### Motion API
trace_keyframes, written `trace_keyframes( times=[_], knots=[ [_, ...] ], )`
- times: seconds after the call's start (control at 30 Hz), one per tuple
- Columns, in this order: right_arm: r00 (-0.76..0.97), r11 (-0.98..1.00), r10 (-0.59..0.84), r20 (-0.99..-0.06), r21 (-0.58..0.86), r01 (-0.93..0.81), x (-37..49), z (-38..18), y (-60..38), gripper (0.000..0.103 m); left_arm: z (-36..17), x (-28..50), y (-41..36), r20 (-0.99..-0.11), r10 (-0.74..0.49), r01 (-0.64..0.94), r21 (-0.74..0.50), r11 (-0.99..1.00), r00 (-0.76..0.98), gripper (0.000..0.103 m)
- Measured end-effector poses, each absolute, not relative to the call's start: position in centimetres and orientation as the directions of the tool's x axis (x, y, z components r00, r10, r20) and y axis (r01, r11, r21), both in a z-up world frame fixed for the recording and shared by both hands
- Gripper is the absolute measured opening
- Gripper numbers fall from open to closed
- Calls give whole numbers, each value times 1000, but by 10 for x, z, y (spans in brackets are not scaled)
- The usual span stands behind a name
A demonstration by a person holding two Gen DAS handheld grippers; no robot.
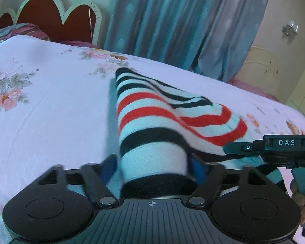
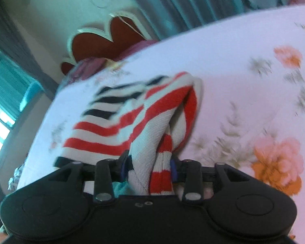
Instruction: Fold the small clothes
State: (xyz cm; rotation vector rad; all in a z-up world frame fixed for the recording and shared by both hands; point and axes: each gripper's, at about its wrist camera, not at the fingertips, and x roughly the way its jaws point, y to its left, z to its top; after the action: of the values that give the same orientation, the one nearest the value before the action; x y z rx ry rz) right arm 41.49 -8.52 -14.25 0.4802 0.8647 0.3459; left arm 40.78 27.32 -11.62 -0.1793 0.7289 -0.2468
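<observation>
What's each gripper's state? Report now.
Left gripper: open, striped garment lying between its jaws.
Right gripper: closed on the striped garment.

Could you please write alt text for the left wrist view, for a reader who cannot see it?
A striped garment in white, black and red lies on a floral bedsheet, its near end between the fingers of the left tongs. The right tongs reach in from the right edge at the garment's red-striped corner, with teal curtains and a red headboard behind.
</observation>
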Motion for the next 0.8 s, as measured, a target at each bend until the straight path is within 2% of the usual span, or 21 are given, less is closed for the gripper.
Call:
trace_keyframes(
  times=[0.07,0.23,0.4,0.57,0.67,0.8],
  knots=[
    [601,836,466,-649,545,-60,416,-147,-95,48,-115,411,272,-636,-285,164,-244,956,717,83],
    [630,881,393,-670,470,-50,405,-133,-87,49,-101,402,277,-630,-257,165,-201,965,732,83],
    [691,920,342,-637,376,-109,380,-99,-66,19,-74,367,286,-528,-241,199,-137,970,814,83],
    [694,924,374,-615,311,-223,363,-82,-33,19,-68,364,270,-507,-301,280,-118,953,808,82],
    [665,941,338,-666,253,-225,361,-97,-23,18,-78,363,257,-537,-322,322,-97,942,780,82],
    [655,955,295,-695,217,-200,355,-118,-32,14,-96,365,252,-590,-256,303,-20,953,766,82]
  ],
)
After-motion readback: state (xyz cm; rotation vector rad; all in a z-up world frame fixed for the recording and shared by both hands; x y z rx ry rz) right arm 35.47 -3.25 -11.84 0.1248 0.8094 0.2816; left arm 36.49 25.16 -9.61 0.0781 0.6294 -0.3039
